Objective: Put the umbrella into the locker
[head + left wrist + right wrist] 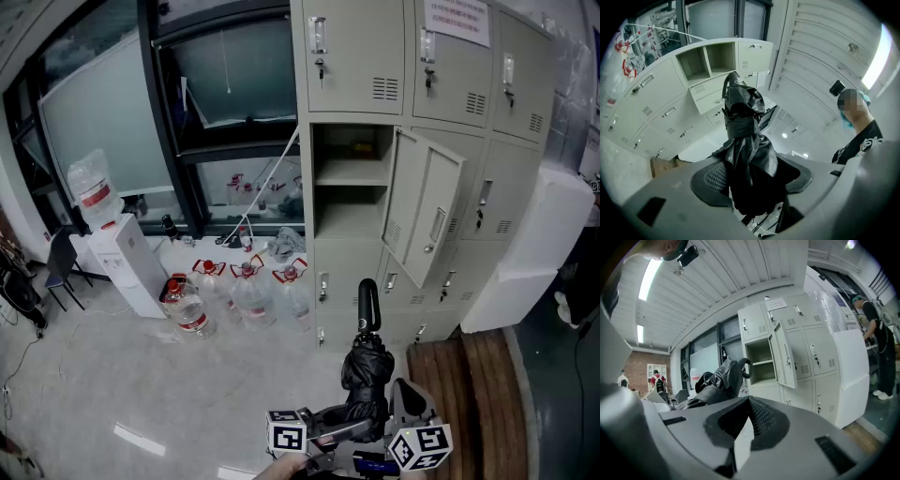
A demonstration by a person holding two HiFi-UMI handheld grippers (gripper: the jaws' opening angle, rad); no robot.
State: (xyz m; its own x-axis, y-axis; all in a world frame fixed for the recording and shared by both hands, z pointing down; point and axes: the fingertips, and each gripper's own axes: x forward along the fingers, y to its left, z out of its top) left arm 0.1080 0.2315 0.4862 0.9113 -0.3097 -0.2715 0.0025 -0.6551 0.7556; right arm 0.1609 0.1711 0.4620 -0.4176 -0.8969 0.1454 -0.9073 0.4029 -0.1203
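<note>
A folded black umbrella (367,370) stands upright in front of me, its curved handle (368,302) on top. My left gripper (345,429) is shut on its bunched fabric; in the left gripper view the umbrella (745,154) fills the gap of the gripper (751,180). My right gripper (409,417) sits just right of the umbrella, shut and holding nothing (749,417); the umbrella (719,380) shows to its left. Ahead, the open locker (352,178) has a shelf inside, and its door (427,217) swings out to the right.
Several large water bottles (239,295) lie on the floor left of the lockers, beside a water dispenser (108,246). A big white block (525,253) leans at the right. Wooden planks (469,375) cover the floor at lower right. A person (876,348) stands at the far right.
</note>
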